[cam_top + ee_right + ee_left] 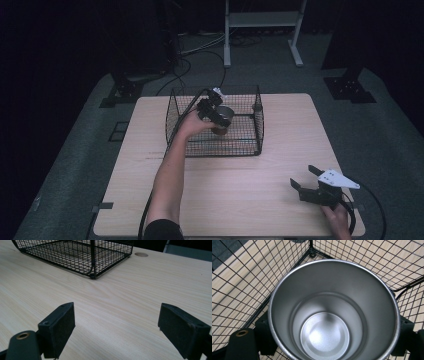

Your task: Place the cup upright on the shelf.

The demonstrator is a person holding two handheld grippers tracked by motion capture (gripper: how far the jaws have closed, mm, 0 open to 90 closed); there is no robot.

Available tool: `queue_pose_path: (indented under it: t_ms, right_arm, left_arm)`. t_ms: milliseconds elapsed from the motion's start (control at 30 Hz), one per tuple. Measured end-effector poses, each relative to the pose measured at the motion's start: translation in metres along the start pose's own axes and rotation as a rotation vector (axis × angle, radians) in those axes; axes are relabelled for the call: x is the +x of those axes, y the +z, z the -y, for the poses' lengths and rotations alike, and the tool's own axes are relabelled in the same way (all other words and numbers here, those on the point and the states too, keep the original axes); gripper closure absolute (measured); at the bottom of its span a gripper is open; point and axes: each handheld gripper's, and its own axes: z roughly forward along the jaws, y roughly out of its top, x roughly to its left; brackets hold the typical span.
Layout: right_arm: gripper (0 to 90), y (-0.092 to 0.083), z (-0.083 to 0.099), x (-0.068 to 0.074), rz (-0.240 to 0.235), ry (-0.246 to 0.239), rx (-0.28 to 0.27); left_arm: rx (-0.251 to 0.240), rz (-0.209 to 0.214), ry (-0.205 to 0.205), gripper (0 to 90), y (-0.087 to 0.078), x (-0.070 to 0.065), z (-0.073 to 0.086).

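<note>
Dark curtains and grey carpet are surrounding a pale wooden desk [225, 200], and a black wire basket [175, 112] is standing on its far half. Inside that basket the left tool [216, 116] is holding a stainless steel cup [224, 114]; in the left gripper view the cup [332, 315] is sitting upright between the black jaws, which are pressing on its outer wall on opposite sides just below the rim, with the wire basket [249, 277] mesh showing all round and below it. Whether the cup is already resting on the basket floor or hanging just above it cannot be told. The right tool [306, 176] is resting near the front right corner of the desk, well apart from the basket, its jaws standing wide with nothing between them, as the right gripper view is showing over bare wood. As for handling, the cup looks empty, so it is probably light, and its thin metal wall should be stiff enough to take a firm squeeze without denting. The smooth brushed surface is likely slippery, though, and the body seems to be tapering toward the base, so a grip lower down could slide. Holding across the widest part, just beneath the rolled rim, looks like the safest place, since the rim would be catching the pads if the cup started to slip.
</note>
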Motion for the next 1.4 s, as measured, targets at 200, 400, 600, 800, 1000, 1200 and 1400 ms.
queue_pose_path:
  t_ms: [200, 400, 600, 800, 1000, 1200, 1400]
  right_arm:
    - [13.4, 0.0, 0.0, 0.0, -0.002, 0.0, -0.001]
    - [13.4, 0.0, 0.0, 0.0, -0.003, 0.001, -0.001]
    - [13.4, 0.0, 0.0, 0.0, -0.004, 0.0, -0.001]
    - [13.4, 0.0, 0.0, 0.0, -0.004, -0.001, -0.002]
    - [13.4, 0.0, 0.0, 0.0, -0.005, -0.002, -0.001]
    - [13.4, 0.0, 0.0, 0.0, -0.006, -0.004, 0.001]
    - [13.4, 0.0, 0.0, 0.0, -0.006, -0.003, 0.002]
  left_arm:
    - [0.014, -0.005, -0.002, 17.6, 0.004, 0.001, 0.001]
    - [0.028, -0.005, -0.013, 17.6, 0.009, 0.003, 0.002]
    - [0.061, 0.001, -0.014, 17.6, 0.018, 0.004, 0.004]
    - [0.074, -0.001, -0.006, 17.5, 0.022, 0.004, 0.005]
    - [0.108, -0.004, 0.001, 17.4, 0.026, 0.004, 0.01]
    - [0.11, -0.003, -0.006, 17.1, 0.024, 0.006, 0.015]
    - [0.133, 0.006, -0.01, 16.1, 0.024, 0.006, 0.016]
